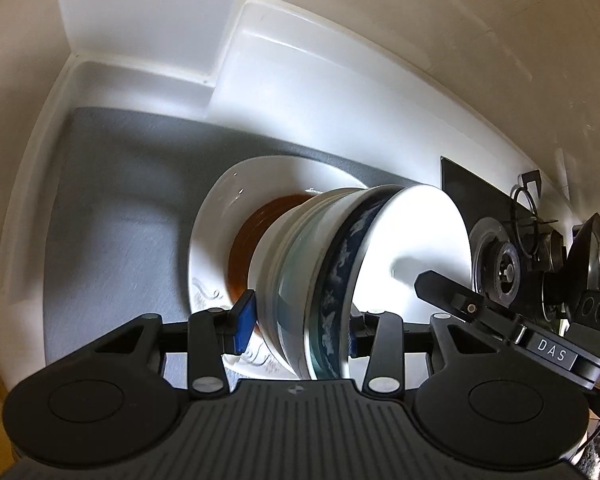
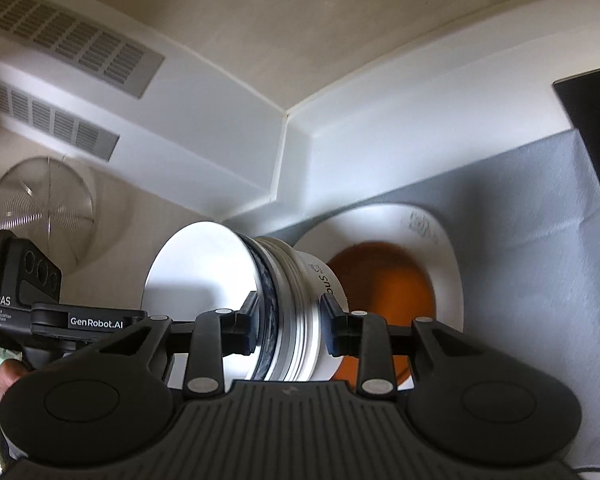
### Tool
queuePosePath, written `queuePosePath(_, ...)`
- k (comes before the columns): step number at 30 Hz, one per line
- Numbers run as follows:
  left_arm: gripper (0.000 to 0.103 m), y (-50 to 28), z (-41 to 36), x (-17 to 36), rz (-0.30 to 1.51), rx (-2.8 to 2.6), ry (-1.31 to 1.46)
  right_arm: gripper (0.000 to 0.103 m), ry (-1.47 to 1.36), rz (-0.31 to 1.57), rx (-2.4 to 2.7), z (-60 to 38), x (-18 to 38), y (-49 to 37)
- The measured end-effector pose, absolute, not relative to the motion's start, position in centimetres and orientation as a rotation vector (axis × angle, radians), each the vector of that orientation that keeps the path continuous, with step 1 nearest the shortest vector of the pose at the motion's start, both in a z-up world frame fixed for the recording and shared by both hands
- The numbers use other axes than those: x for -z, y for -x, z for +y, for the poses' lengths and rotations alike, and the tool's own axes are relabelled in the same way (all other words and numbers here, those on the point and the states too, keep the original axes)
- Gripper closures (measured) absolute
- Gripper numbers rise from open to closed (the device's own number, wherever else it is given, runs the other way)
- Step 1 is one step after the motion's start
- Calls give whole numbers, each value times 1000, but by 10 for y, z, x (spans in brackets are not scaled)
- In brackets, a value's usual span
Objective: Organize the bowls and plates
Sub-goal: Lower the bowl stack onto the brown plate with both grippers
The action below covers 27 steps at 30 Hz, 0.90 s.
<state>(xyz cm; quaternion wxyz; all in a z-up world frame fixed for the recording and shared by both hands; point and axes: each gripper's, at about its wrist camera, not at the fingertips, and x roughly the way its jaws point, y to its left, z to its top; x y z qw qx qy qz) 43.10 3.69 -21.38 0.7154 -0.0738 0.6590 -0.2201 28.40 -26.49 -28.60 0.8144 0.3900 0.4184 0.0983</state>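
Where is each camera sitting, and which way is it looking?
Left wrist: on the left gripper, looking along its fingers at the bowl stack; the right gripper shows at right.
Right wrist: on the right gripper, facing the same stack; the left gripper shows at left.
Shared: the stack, white plate and grey mat.

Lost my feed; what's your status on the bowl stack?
Left gripper and right gripper both clamped across nested stack of white and blue-patterned bowls. Stack over white plate with orange centre on grey mat. Nothing blocking.
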Motion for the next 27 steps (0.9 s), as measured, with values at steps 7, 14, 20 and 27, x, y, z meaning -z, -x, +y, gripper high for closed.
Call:
queuePosePath(7, 60, -442, 29, 240, 1491, 464, 187, 68, -814, 932, -181, -266, 308, -290)
queuePosePath(14, 60, -440, 21, 262, 1510, 467, 182, 68, -808, 950, -129, -267, 328, -293)
queuePosePath(20, 59, -440, 16, 277, 1497, 476, 176, 68, -775, 954, -112, -268, 335, -293)
queuePosePath(27, 56, -431, 12, 286, 1450, 510, 127, 67, -753, 944, -91, -263, 343, -287)
